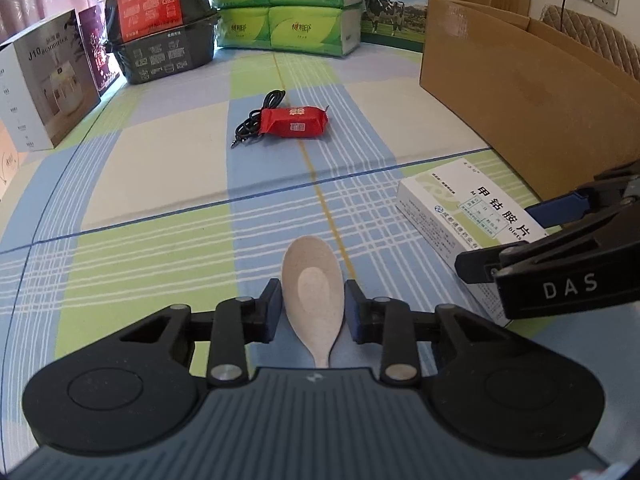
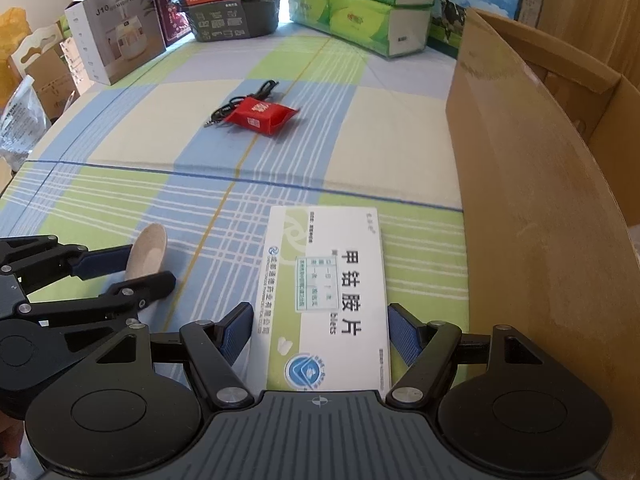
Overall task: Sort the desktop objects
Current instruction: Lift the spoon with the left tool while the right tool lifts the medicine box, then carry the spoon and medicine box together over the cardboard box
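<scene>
Step in hand: both claws set around their first pickups, neither closed yet.

Left claw (image 1: 312, 310): jaws part open, straddling the bowl of the beige spoon (image 1: 313, 280), which lies flat on the checked cloth of the bench (image 1: 160, 176) with its handle pointing near. A thin gap shows on each side between pad and spoon; no contact that I can confirm. Nothing held.

Right claw (image 2: 320, 334): jaws spread wide, flanking the near end of the white medicine box (image 2: 328, 292), which lies flat, long axis running near to far. Pads sit just beside the box edges, apart from them. Nothing held.

Judgement: next move is to close each claw, then lift. The spoon is shallow and low on the cloth, so the left pads likely need to stay down at bench level to catch it. The box is broad and flat-sided and should clamp easily.

Room and edges: open cardboard carton (image 2: 540, 184) stands just right of the medicine box, its tall wall near the right claw; probable drop target, so the lift must clear that rim. The two claws are near each other, the spoon just left of the box. Middle of the bench is open. Far off, a red packet (image 1: 296, 122) lies on a black cable (image 1: 260, 116). Stacked packages line the far and left edges.
</scene>
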### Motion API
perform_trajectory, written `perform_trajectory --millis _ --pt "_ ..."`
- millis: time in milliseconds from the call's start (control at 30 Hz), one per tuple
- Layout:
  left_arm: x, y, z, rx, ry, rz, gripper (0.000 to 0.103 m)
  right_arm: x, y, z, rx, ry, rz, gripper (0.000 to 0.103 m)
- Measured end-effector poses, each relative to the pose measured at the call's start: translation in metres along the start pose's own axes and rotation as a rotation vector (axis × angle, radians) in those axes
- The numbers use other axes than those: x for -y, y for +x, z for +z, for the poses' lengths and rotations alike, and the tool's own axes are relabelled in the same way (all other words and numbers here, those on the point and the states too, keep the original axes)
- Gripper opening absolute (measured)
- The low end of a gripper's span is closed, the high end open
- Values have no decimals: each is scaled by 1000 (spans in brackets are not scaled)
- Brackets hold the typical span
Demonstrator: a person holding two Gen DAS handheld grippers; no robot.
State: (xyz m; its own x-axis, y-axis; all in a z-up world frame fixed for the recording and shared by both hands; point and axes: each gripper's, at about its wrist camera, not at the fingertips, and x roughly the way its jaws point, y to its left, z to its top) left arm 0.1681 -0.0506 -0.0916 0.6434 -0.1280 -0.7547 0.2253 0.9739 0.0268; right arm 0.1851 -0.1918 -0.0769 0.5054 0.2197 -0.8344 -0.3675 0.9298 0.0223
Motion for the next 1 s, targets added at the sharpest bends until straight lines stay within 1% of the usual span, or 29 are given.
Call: perform_trajectory --millis 200,367,467,600,833,1000 --pt "-3 -2 0 -17 -17 -37 27 -3 4 4 12 -16 2 70" --pt "-5 -6 2 -12 -24 -46 27 -6 12 3 -15 -45 -9 69" --pt "-7 -8 4 -8 -33 -49 27 -4 10 3 -14 -27 -10 68" --pt "-12 -12 6 -2 -51 -52 27 -1 -3 6 46 8 -13 68" --pt "-22 -26 13 24 -79 -53 27 -4 -26 2 92 48 22 68" --pt "-23 -46 12 25 -86 -38 27 -14 -51 -8 125 14 -11 68"
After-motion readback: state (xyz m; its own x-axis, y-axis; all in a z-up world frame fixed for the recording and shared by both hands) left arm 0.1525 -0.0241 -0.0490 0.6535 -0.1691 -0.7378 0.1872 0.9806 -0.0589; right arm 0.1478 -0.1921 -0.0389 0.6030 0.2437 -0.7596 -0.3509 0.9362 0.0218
